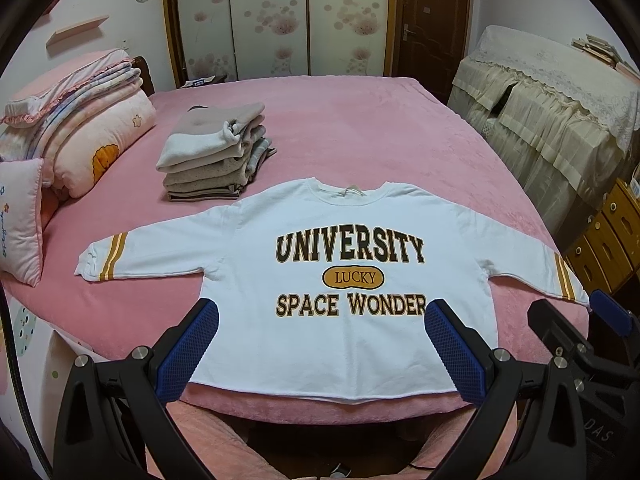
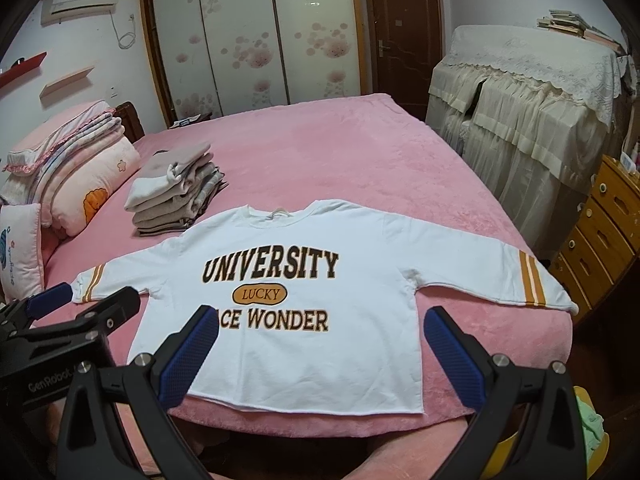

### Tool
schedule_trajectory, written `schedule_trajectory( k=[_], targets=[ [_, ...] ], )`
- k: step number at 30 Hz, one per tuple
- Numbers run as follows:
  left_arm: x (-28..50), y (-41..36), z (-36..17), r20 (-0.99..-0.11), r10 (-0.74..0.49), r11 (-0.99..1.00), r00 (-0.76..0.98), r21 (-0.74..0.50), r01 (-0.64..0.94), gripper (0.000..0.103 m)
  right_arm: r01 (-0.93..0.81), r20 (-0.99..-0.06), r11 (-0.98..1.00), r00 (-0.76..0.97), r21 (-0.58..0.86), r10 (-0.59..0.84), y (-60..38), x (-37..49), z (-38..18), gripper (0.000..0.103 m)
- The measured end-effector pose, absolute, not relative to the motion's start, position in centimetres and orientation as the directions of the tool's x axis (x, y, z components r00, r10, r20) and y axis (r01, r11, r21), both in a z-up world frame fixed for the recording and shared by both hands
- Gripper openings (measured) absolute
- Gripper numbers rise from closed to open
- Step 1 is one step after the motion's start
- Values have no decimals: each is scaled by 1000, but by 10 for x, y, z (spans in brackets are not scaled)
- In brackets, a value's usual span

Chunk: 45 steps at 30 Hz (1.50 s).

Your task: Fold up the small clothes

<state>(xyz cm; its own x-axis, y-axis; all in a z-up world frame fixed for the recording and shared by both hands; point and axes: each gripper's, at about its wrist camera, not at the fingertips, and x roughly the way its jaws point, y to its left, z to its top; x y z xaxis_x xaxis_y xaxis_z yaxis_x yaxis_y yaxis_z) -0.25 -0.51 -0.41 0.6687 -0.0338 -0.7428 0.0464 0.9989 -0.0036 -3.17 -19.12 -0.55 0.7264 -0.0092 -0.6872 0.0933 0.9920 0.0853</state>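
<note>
A white sweatshirt (image 1: 348,216) printed "UNIVERSITY LUCKY SPACE WONDER" lies flat, front up, on the pink bed (image 1: 360,128), sleeves spread to both sides, hem at the near edge. It also shows in the right wrist view (image 2: 304,236). My left gripper (image 1: 320,312) is open and empty, hovering above the hem. My right gripper (image 2: 320,320) is open and empty, also above the hem, to the right of the left one. The right gripper's fingers (image 1: 608,312) show at the right in the left wrist view; the left gripper's fingers (image 2: 52,300) show at the left in the right wrist view.
A stack of folded clothes (image 1: 216,152) sits on the bed behind the left sleeve. Folded quilts and pillows (image 1: 80,136) lie at the bed's left. A lace-covered cabinet (image 1: 552,112) and wooden drawers (image 2: 600,232) stand to the right. Wardrobe doors (image 1: 272,20) are at the back.
</note>
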Motion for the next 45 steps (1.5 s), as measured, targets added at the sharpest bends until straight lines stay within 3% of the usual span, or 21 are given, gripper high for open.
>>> schedule_trajectory(
  k=[45],
  targets=[
    [-4, -3, -13, -768, -34, 999, 640, -2, 52, 102, 140, -698, 987, 714, 74, -49, -202, -30, -14, 103]
  ],
)
